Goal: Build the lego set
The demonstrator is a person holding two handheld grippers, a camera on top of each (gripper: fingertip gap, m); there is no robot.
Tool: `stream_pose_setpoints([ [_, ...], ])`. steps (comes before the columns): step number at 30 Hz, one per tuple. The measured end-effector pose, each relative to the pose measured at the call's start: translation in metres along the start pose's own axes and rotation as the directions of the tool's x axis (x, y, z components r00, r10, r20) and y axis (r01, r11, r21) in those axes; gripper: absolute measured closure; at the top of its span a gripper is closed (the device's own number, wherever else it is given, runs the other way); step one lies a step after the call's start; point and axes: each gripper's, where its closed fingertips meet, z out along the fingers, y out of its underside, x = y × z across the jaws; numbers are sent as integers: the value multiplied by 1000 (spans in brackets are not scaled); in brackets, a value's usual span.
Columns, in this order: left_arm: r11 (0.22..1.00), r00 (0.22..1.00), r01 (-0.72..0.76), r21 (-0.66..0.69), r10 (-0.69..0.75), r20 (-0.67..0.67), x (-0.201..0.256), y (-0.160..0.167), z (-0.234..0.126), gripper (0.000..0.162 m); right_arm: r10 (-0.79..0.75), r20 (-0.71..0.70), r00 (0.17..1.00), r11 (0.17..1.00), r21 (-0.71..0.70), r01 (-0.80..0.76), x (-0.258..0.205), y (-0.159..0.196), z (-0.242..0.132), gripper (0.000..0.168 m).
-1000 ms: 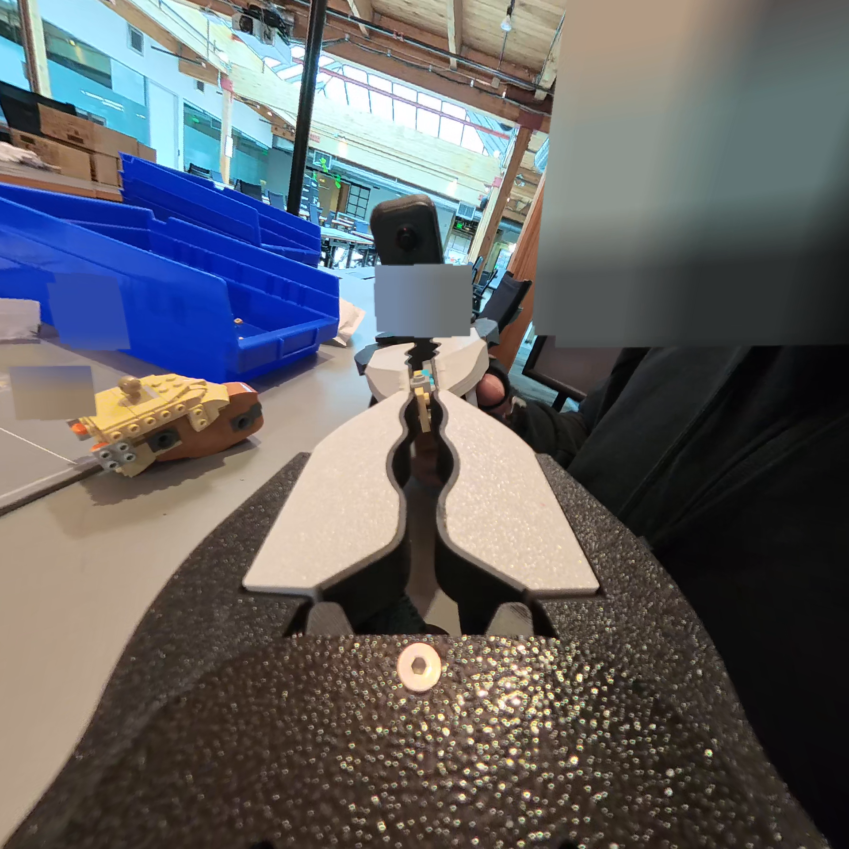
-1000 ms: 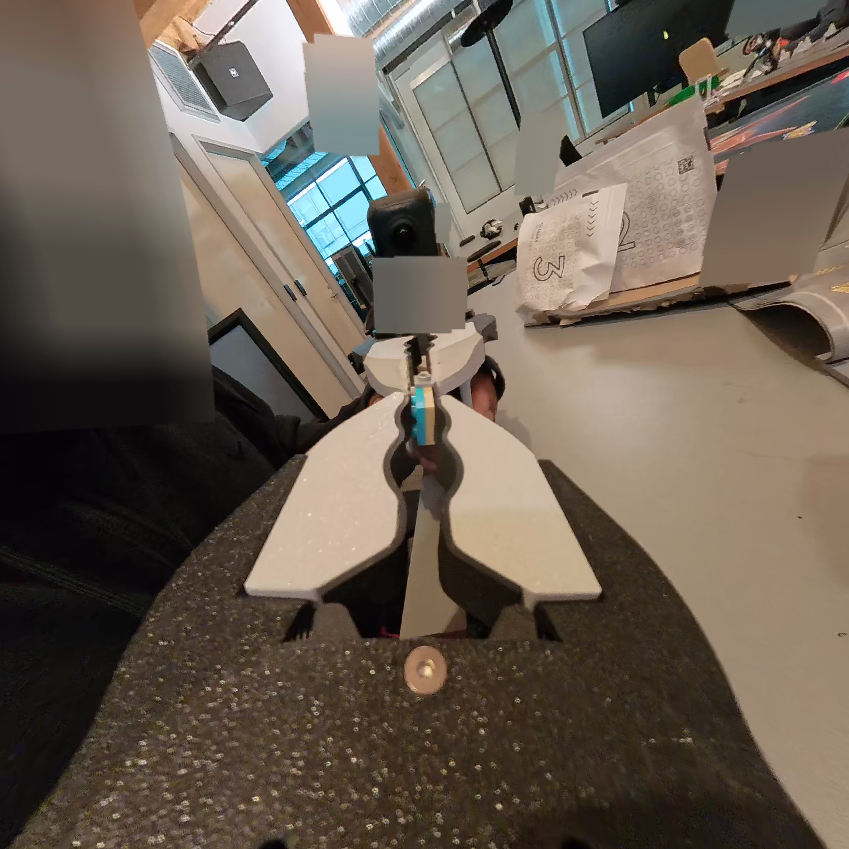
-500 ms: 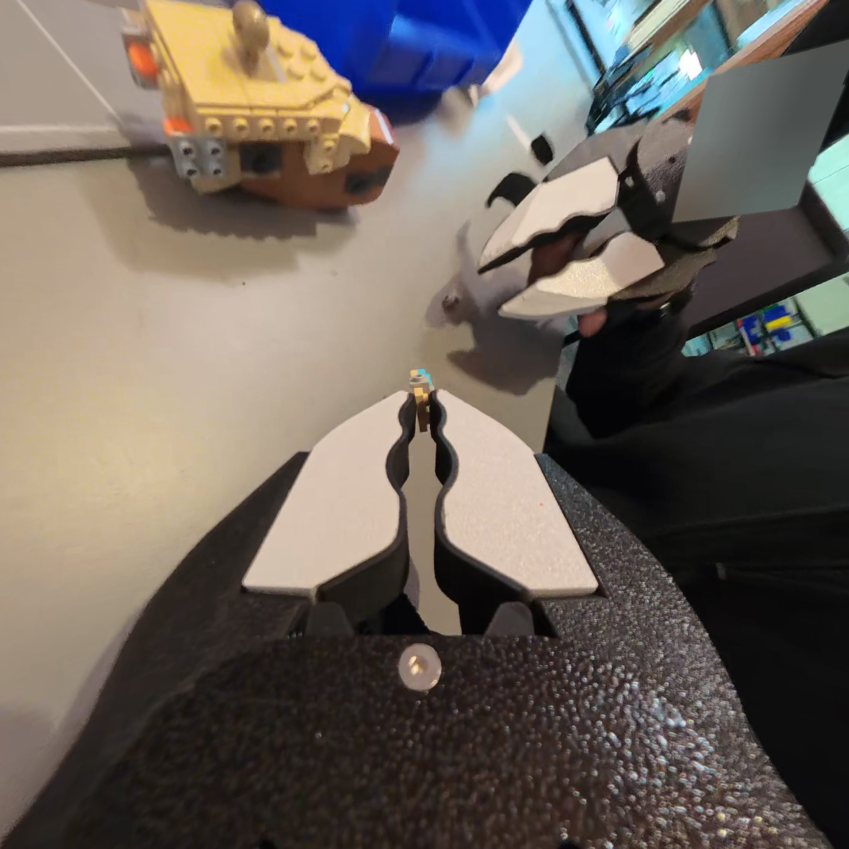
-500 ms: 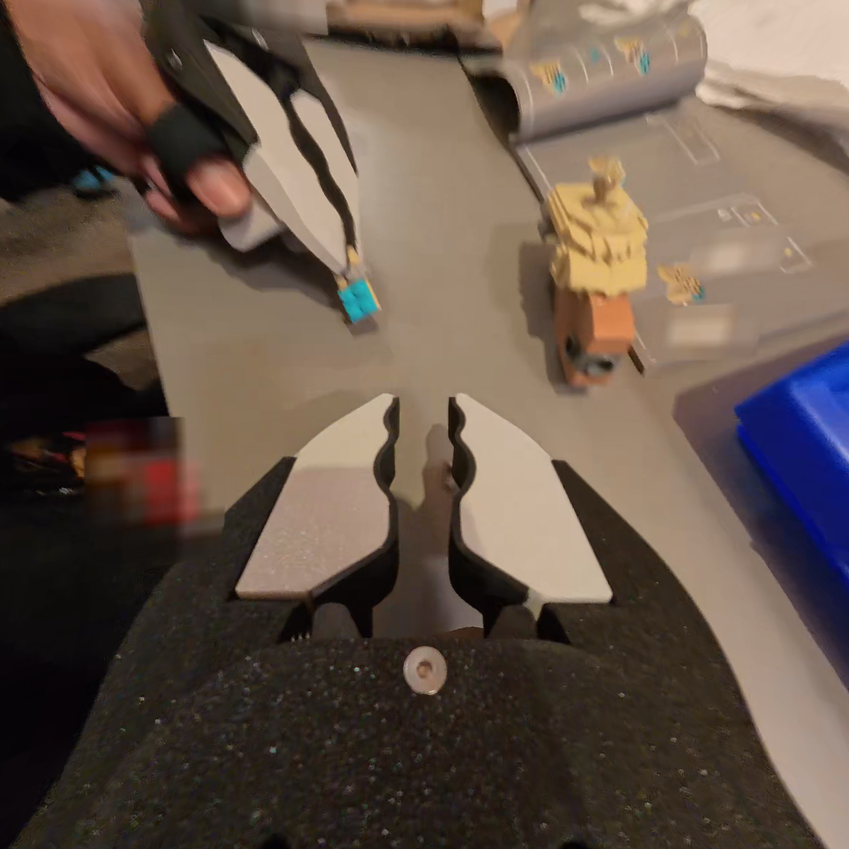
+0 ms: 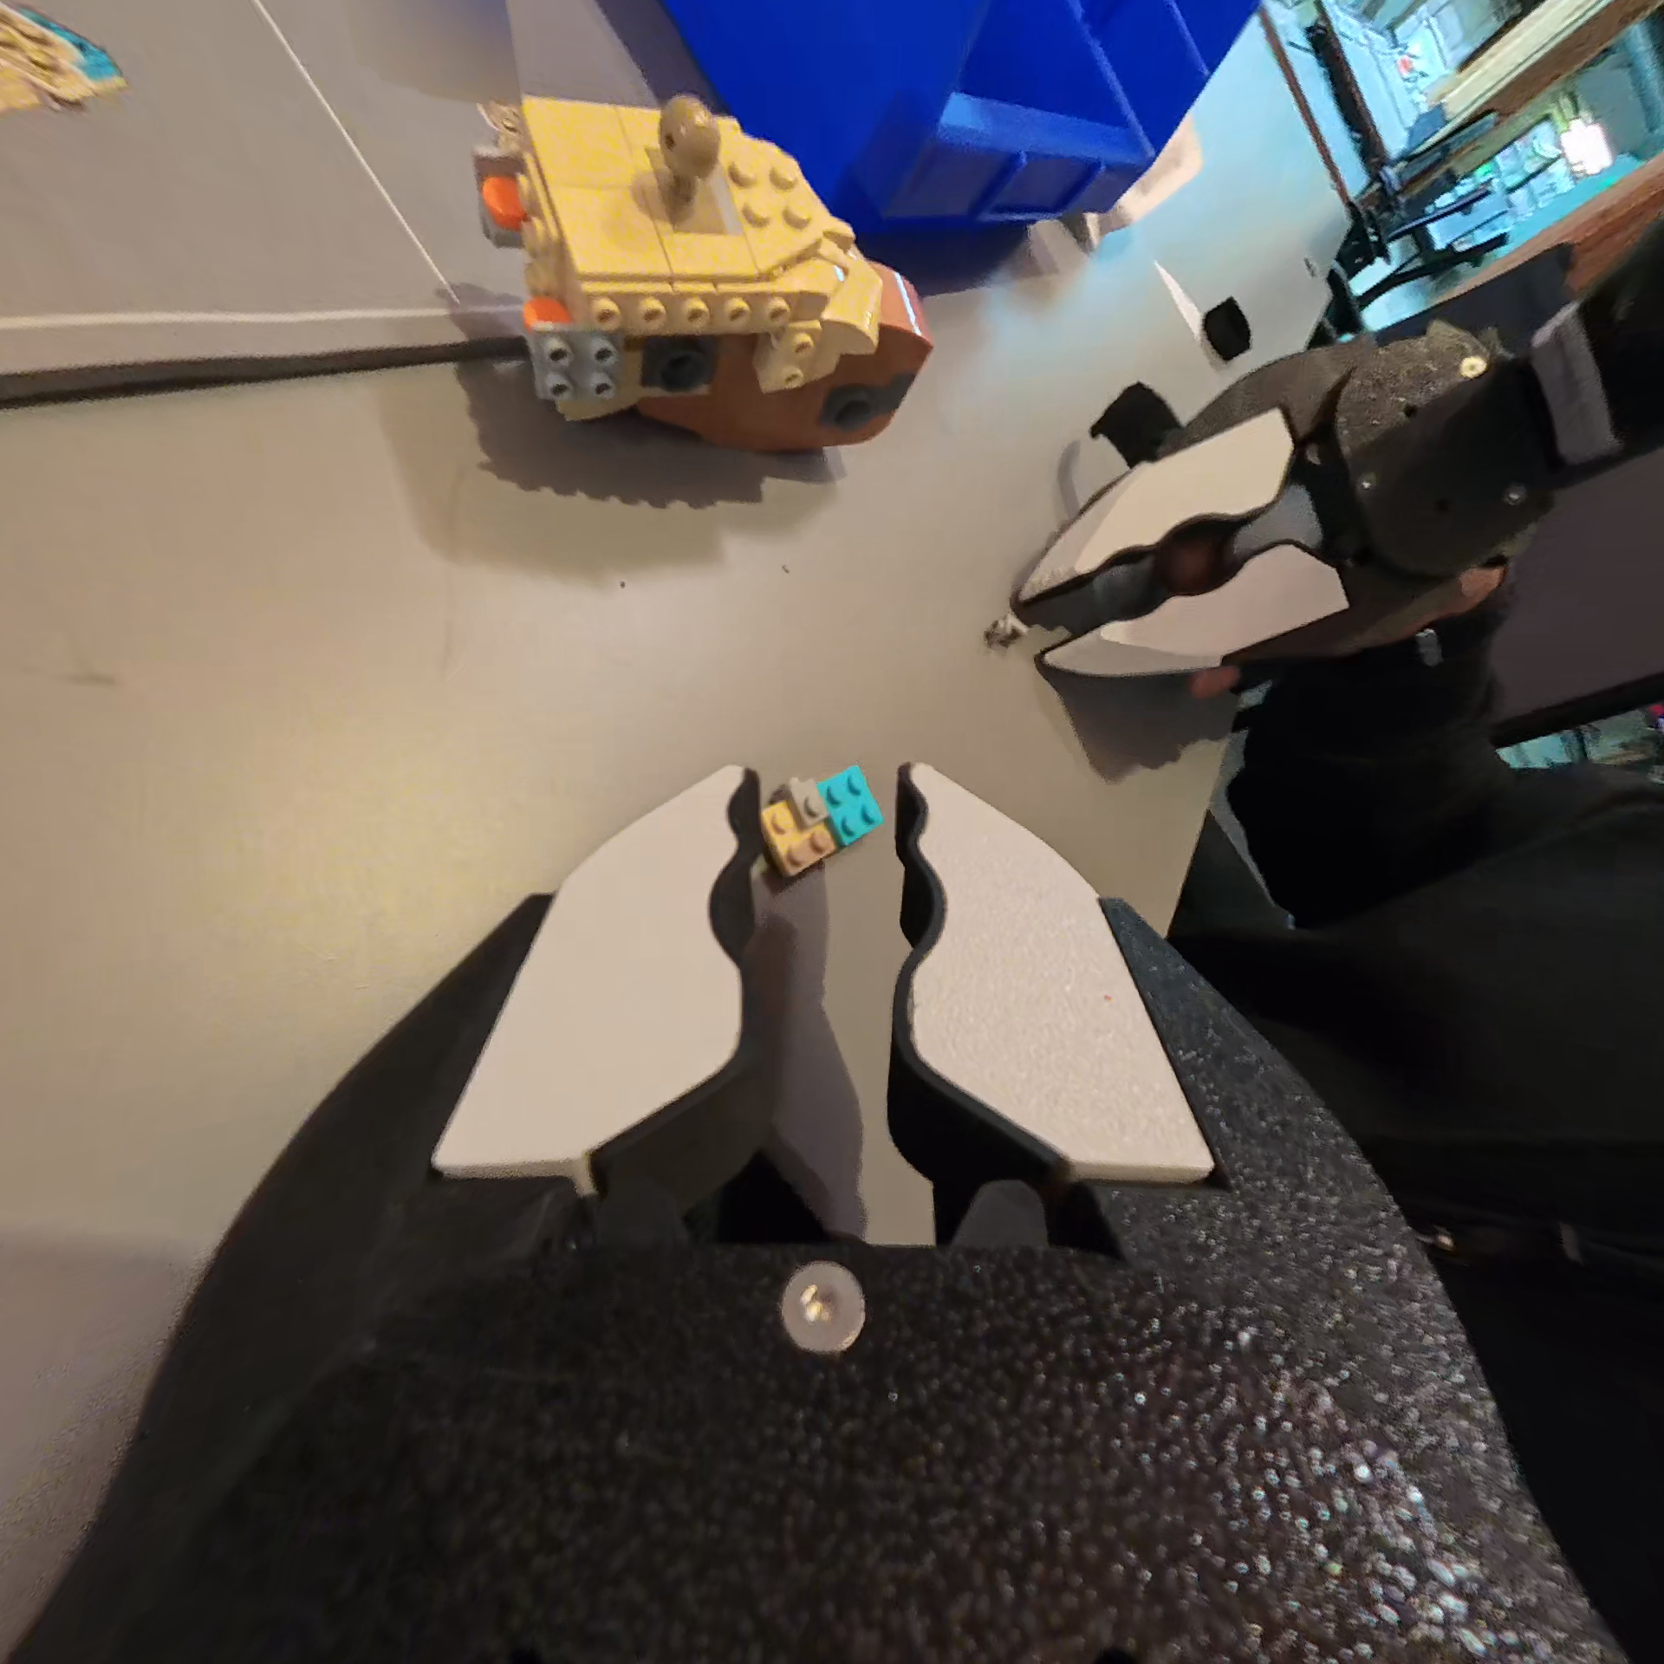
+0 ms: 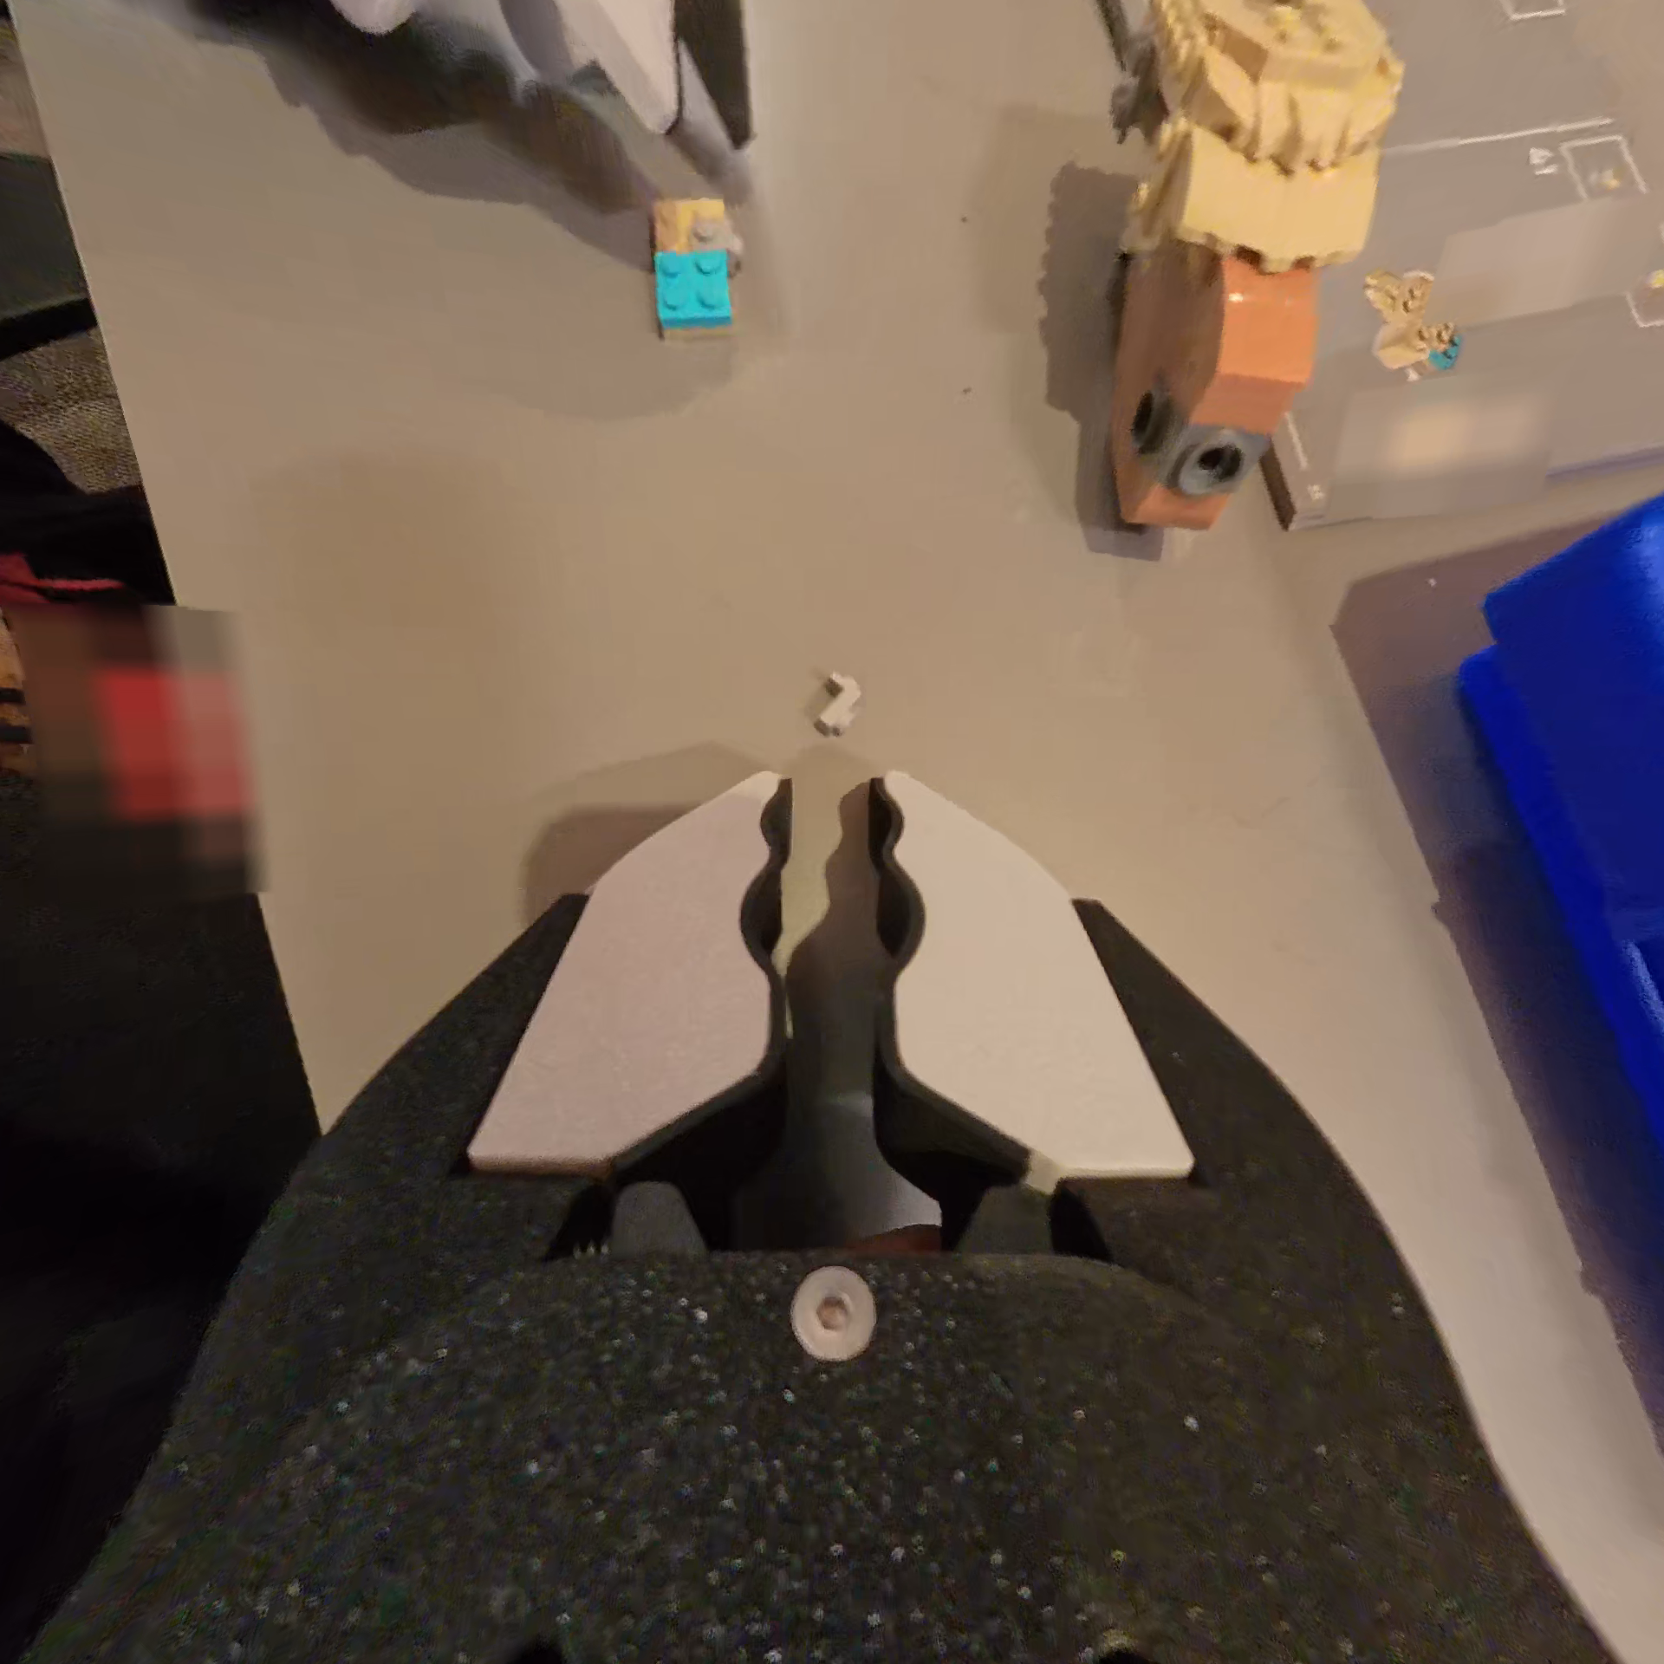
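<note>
My left gripper [image 5: 824, 782] is open just above the table, and a small tan, grey and teal brick assembly [image 5: 821, 821] lies loose on the table between its fingertips. The assembly also shows in the right wrist view [image 6: 691, 268], with the left gripper's fingers [image 6: 630, 72] just beyond it. My right gripper [image 6: 830, 780] is slightly open and empty, with a tiny grey piece [image 6: 837, 702] on the table just ahead of its tips. The right gripper also shows in the left wrist view [image 5: 1035, 621]. The tan and brown lego model [image 5: 702, 288] stands farther back.
A blue bin [image 5: 945, 108] stands behind the model and also shows at the right in the right wrist view [image 6: 1576, 765]. A grey instruction sheet [image 6: 1531, 225] lies beside the model [image 6: 1234, 270]. The table edge and a person's dark clothing are near the grippers. Spacing between my two grippers at the tips: around 15 cm.
Both grippers came down from mid-air to the table. My left gripper opened and let the small assembly go onto the table. My right gripper released it earlier and moved to the tiny grey piece.
</note>
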Motion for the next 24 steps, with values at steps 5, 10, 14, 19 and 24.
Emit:
stream_pose_setpoints([
  [5, 995, 995, -66, 75, 60, 75, -2, -8, -5, 131, -23, 17, 1000, 1000, 14, 23, -11, -13, 11, 152],
  [10, 986, 990, -114, 122, 102, 101, 7, -8, -9, 131, -20, 12, 1000, 1000, 14, 20, -17, -21, 18, 152],
  [14, 982, 988, -134, 135, 121, 96, 12, -4, -10, 131, -14, 2, 1000, 1000, 11, 14, -17, -23, 20, 152],
  [19, 971, 986, -157, 182, 142, 92, 15, -5, -15, 132, -19, -13, 1000, 1000, 22, 19, -15, -23, 19, 152],
  [24, 965, 986, -162, 205, 148, 81, 18, -5, -18, 132, -25, -20, 999, 998, 50, 26, -13, -25, 18, 151],
])
